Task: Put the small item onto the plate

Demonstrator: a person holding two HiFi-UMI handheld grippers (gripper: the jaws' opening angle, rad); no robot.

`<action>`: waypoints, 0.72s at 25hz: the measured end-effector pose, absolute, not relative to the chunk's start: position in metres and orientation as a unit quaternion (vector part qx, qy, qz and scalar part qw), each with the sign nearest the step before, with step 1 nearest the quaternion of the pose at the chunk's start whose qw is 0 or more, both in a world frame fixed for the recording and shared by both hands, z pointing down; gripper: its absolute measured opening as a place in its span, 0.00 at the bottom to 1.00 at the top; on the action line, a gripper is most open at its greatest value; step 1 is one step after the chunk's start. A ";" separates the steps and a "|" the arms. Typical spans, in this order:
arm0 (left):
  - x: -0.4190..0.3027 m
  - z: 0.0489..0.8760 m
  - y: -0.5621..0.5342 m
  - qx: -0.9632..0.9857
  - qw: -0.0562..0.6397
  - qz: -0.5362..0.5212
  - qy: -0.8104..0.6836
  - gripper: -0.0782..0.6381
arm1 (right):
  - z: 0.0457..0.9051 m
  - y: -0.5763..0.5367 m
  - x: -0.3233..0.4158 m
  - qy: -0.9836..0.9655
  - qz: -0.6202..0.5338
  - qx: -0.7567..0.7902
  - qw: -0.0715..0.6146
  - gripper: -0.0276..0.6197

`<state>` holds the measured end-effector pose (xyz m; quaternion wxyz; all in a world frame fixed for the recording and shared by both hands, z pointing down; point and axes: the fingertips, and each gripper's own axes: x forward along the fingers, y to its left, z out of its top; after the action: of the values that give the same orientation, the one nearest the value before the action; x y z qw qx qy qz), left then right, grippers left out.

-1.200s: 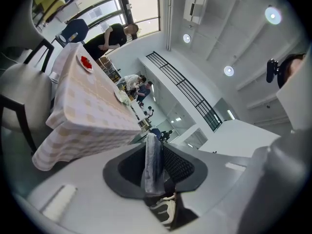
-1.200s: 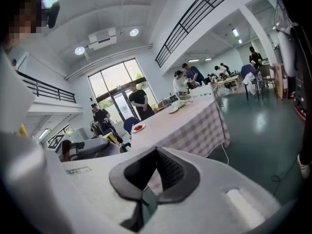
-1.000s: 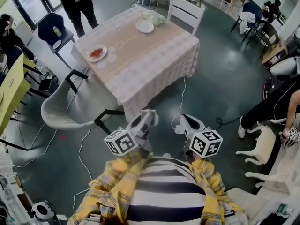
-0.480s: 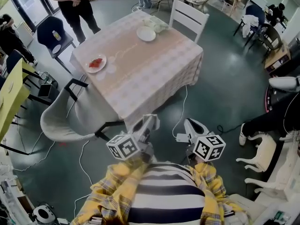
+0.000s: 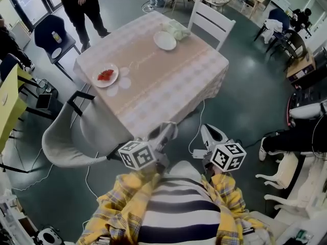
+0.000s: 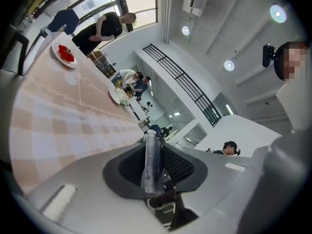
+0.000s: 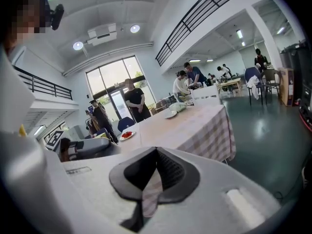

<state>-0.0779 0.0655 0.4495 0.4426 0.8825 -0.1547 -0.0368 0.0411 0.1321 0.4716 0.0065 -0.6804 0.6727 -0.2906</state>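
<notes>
Table (image 5: 168, 80) came nearer as I walked. Left gripper (image 5: 166, 127), right gripper (image 5: 209, 131) were slightly parted, empty. Small item (image 5: 124, 71), pale and round I guessed, lay beside the plate (image 5: 106, 75); seemed light, slick; I'd pinch its rim.

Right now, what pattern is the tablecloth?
The tablecloth has pale pink-and-white checks; head view shows it best.

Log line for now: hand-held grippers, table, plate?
left hand-held gripper: open, empty | right hand-held gripper: open, empty | table: just ahead | plate with red pieces: left edge, untouched
</notes>
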 end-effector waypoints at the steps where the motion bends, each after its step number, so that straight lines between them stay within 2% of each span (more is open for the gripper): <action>1: -0.076 0.448 0.058 0.883 0.443 -0.039 -0.154 0.24 | 0.470 0.126 0.043 0.672 -0.290 -0.682 0.007 0.04; 18: -0.012 0.446 -0.060 0.873 0.433 -0.065 -0.214 0.24 | 0.459 -0.016 0.108 0.726 -0.274 -0.630 -0.015 0.04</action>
<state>-0.0117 -0.0601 0.4456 0.4335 0.8730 -0.2137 -0.0652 0.1077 -0.0156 0.4587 -0.0147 -0.6303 0.7261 -0.2744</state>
